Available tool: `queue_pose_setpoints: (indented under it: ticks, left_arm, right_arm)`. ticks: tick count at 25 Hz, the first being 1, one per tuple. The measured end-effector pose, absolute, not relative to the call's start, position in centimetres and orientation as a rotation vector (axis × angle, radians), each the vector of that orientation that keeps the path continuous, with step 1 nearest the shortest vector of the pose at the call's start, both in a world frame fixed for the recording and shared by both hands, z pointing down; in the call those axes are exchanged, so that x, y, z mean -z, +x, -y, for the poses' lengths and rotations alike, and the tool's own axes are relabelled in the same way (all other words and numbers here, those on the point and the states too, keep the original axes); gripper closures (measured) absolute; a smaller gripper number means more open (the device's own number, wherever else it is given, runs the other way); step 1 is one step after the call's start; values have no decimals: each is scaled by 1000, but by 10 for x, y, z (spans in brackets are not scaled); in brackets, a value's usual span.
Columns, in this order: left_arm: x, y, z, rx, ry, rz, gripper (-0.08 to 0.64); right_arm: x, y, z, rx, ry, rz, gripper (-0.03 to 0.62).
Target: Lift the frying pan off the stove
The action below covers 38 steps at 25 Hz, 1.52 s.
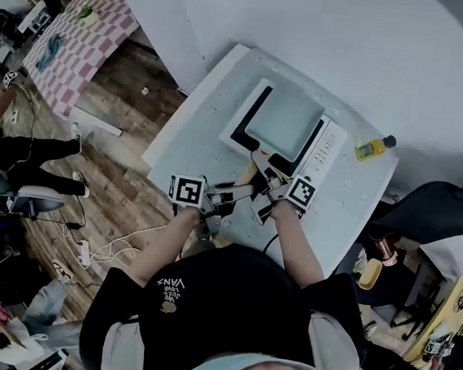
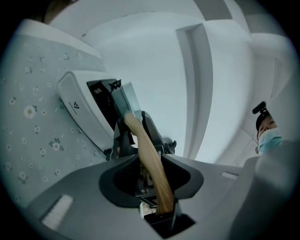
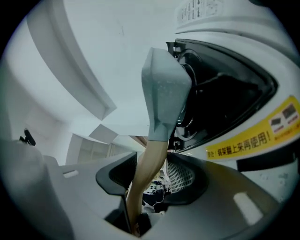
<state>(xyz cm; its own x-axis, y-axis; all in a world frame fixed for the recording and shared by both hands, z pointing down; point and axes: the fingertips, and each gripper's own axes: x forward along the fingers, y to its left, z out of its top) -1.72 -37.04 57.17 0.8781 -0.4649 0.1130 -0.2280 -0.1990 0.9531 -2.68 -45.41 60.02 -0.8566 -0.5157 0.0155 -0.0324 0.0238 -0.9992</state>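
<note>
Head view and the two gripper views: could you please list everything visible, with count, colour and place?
Table: one, pale floral cloth, centre.
Stove: one, white with black top, on the table.
Frying pan: one, square, grey-green, on the stove.
Wooden handle: one, tan, from pan toward the person.
Bottle: one, yellow, table's right edge.
Checked table: one, pink-white, far upper left.
Left tongs: one, grey, jaws either side of the handle.
Right tongs: one, grey, likewise astride the handle.

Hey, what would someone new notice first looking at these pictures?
A square grey frying pan sits on the white stove. Its wooden handle points toward the person, and the left gripper and right gripper both have it between their jaws, not visibly clamped. A yellow bottle lies right of the stove.
</note>
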Motion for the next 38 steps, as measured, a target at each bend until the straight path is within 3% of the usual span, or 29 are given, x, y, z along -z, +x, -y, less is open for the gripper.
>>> queue_pose_setpoints:
  ticks: [21, 38]
  left_arm:
    - [-555, -52, 277, 300, 1817, 466, 440]
    - [-546, -134, 137, 273, 1856, 423, 439]
  right_arm:
    - [-578, -55, 361, 1812, -696, -2114, 397]
    - [-570, -136, 219, 1798, -745, -2105, 394]
